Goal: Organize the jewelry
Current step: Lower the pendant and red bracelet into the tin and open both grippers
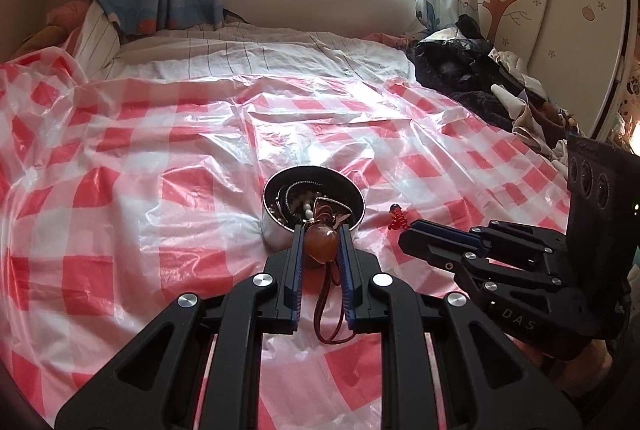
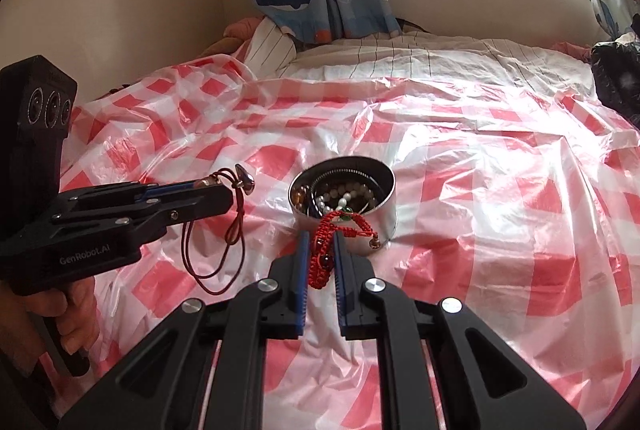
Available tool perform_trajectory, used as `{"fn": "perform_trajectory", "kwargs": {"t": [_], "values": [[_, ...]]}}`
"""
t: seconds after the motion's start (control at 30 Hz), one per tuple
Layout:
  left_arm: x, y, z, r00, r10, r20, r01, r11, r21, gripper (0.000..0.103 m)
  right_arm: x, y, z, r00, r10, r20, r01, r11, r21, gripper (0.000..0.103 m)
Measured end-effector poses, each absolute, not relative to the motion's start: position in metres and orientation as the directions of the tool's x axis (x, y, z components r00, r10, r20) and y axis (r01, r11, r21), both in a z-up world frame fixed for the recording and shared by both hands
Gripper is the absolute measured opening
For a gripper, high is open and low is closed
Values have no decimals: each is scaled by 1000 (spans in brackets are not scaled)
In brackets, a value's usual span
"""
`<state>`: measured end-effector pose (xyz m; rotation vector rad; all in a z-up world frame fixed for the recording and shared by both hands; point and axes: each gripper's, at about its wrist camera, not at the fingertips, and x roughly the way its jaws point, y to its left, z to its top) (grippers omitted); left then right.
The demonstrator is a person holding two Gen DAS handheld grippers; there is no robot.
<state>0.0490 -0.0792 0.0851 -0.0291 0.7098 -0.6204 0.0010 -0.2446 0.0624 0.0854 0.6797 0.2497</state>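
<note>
Jaws clamped: left gripper [image 1: 319,244] held a pendant [image 1: 320,243], right gripper [image 2: 320,250] a red bracelet [image 2: 326,250]. Most jewelry sat in the tin [image 2: 382,182]; both pieces remained unplaced.

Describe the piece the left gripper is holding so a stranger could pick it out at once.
On the red-and-white checked plastic sheet covering the bed stands a round metal tin of jewelry. Just in front of it, the left gripper pinches a glossy amber-brown pendant whose dark red cord loops down. Unlike the knotted bright red bracelet in the right gripper, it is one smooth stone.
</note>
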Motion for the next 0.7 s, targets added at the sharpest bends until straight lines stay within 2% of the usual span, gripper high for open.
{"fn": "perform_trajectory", "kwargs": {"t": [0.17, 0.37, 0.47, 0.53, 0.57, 0.7], "values": [[70, -89, 87, 588, -553, -590, 522, 817, -246, 15, 18, -243, 67, 758, 257, -599, -214, 966, 143, 12], [103, -102, 85, 571, -610, -549, 518, 787, -336, 15, 46, -245, 67, 776, 250, -579, -227, 967, 114, 12], [127, -109, 71, 539, -600, -591, 471, 796, -380, 16, 62, -245, 62, 769, 257, -585, -243, 964, 104, 12], [142, -117, 51, 473, -563, -678, 436, 818, -375, 25, 77, -242, 49, 730, 256, -633, -255, 962, 95, 13], [144, -118, 44, 464, -547, -696, 427, 827, -366, 30, 83, -242, 41, 705, 255, -662, -258, 961, 96, 17], [136, -111, 41, 477, -545, -690, 421, 830, -365, 42, 81, -248, 39, 710, 230, -665, -231, 969, 89, 35]]}}
